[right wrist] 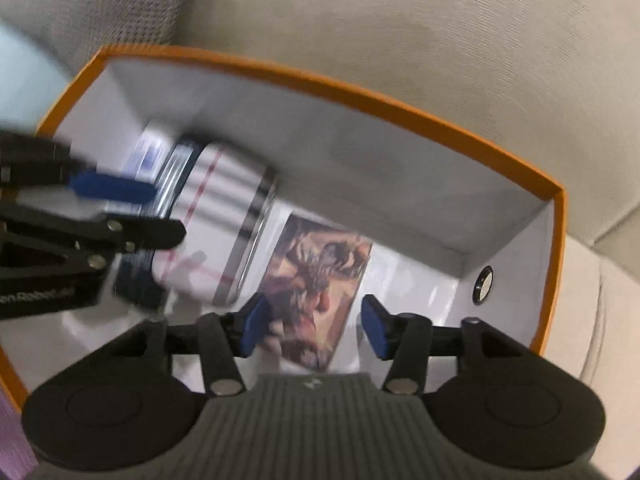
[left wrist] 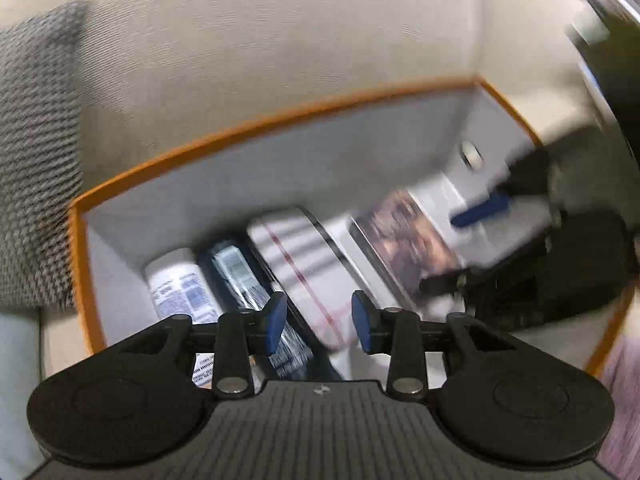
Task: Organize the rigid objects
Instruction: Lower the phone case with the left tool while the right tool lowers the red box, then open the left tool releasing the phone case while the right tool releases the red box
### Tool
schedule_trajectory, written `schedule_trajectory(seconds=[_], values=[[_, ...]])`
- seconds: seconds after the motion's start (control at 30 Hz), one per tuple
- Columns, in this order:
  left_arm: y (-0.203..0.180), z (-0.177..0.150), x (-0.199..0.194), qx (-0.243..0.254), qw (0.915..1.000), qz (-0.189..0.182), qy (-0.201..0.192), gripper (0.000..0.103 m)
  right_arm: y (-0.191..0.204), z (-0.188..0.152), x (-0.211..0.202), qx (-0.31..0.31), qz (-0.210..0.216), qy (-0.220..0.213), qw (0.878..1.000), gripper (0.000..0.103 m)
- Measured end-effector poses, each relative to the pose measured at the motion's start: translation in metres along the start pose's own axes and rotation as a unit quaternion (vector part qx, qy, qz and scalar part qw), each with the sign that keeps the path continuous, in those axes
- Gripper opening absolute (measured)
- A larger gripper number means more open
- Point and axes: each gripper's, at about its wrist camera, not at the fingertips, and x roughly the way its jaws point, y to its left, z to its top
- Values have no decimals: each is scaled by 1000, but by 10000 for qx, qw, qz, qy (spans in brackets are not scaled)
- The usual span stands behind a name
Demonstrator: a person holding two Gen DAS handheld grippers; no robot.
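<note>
My orange-rimmed cardboard box with white inner walls sits on beige woven upholstery. Against its left wall lies a white cylindrical bottle with blue print, beside it a black packet with white lettering. A white tin crossed by red and black lines follows, then a brown-and-tan illustrated card. My fingertips are blue on black. A black-and-white houndstooth cushion shows past the box's left edge.

Right tongs motion-blurred; bottle label unreadable.
</note>
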Motion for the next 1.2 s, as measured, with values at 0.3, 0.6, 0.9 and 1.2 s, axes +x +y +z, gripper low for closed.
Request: schedule_trajectory(seconds=[0.3, 0.6, 0.9, 1.2], values=[[-21, -7, 21, 920, 9952, 151, 309, 47, 26, -15, 23, -919, -111, 388, 9949, 58], [-32, 1, 30, 1603, 9849, 532, 391, 52, 39, -13, 29, -1579, -263, 276, 9867, 51], [-11, 3, 22, 1454, 9835, 1052, 245, 53, 41, -17, 19, -1734, -249, 141, 9844, 49], [-1, -3, 16, 1168, 9889, 908, 159, 53, 29, -34, 0, -1514, -297, -41, 9880, 49]])
